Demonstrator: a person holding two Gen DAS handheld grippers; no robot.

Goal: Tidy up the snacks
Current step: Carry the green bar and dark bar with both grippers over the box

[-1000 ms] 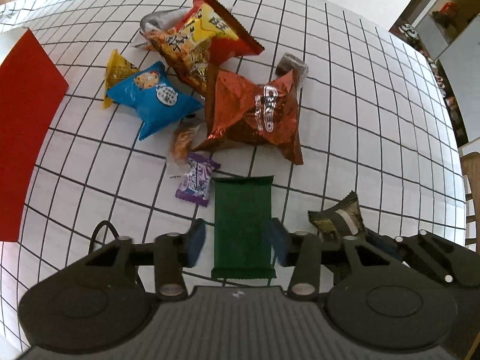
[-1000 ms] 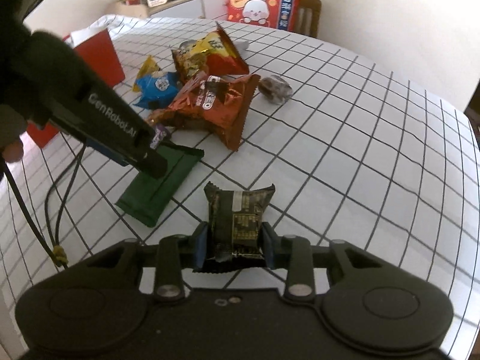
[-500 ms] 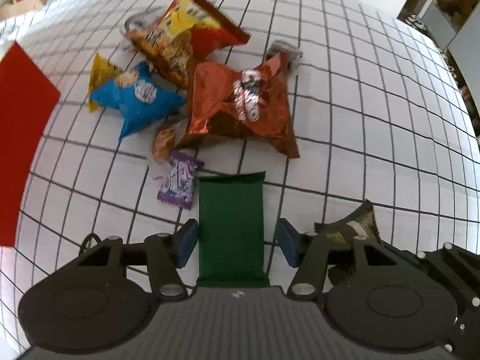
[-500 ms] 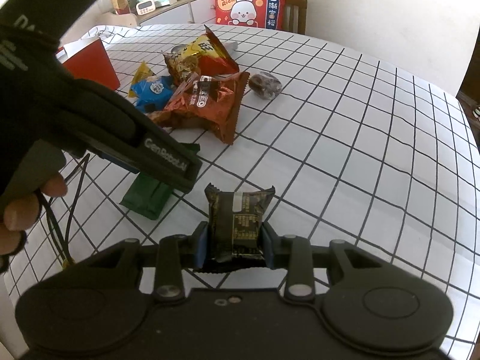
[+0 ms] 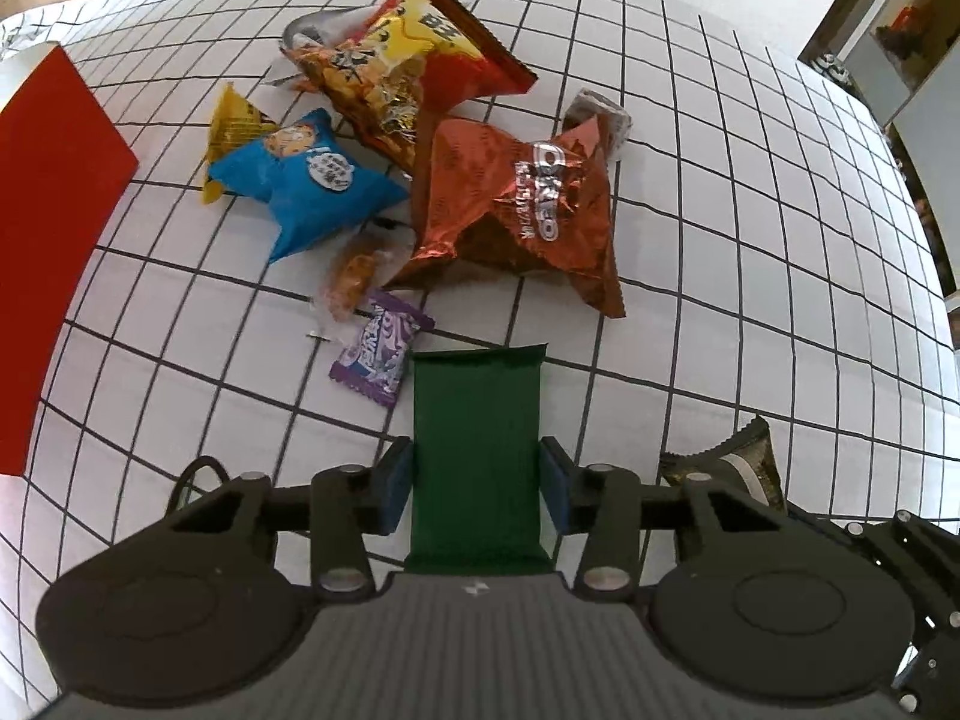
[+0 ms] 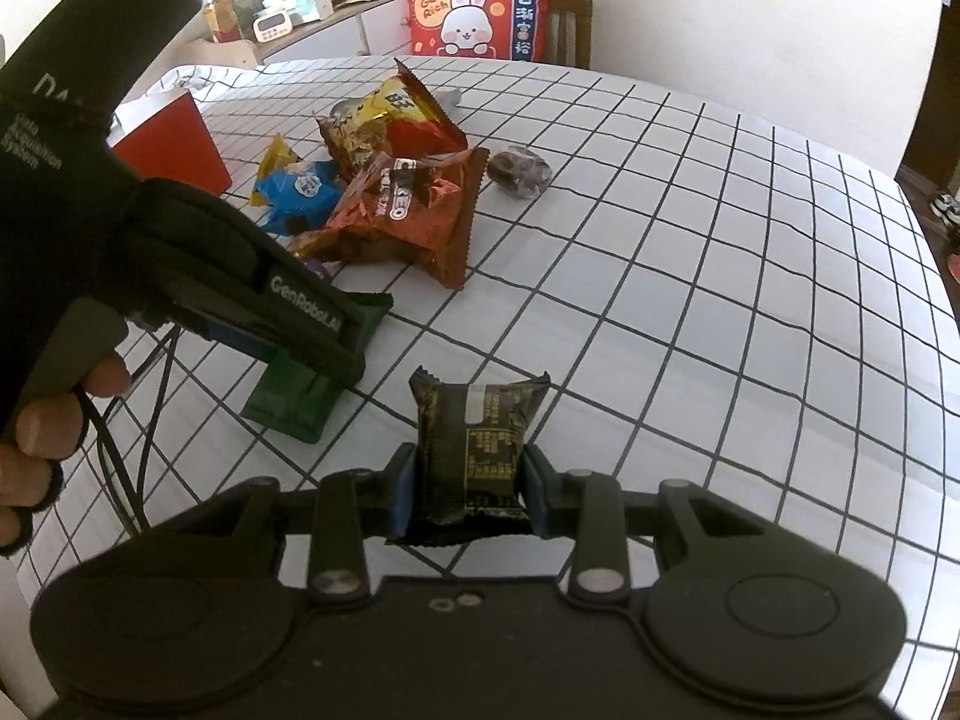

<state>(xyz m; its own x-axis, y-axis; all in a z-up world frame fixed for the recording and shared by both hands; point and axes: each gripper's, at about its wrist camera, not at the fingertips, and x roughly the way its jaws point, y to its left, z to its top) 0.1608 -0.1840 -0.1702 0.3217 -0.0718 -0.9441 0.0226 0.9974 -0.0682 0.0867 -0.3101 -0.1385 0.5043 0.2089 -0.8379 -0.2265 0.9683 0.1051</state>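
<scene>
The left hand-held gripper [image 5: 477, 483] holds the green packet [image 5: 478, 450]; the right hand-held gripper [image 6: 468, 489] holds the dark packet [image 6: 474, 450]. Both packets look slippery, so they may slide out over the counter [image 6: 690, 276].

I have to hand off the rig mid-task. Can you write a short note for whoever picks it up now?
Left tongs: pads on both sides of the green packet, looks gripped.
Right tongs: shut on the dark brown packet.
Remaining snacks are still piled mid-table: Oreo bag, blue pouch, yellow-red chip bag, purple candy.
Red box stands at the left edge.
Nothing visibly sorted yet; both held packets still need placing.
</scene>
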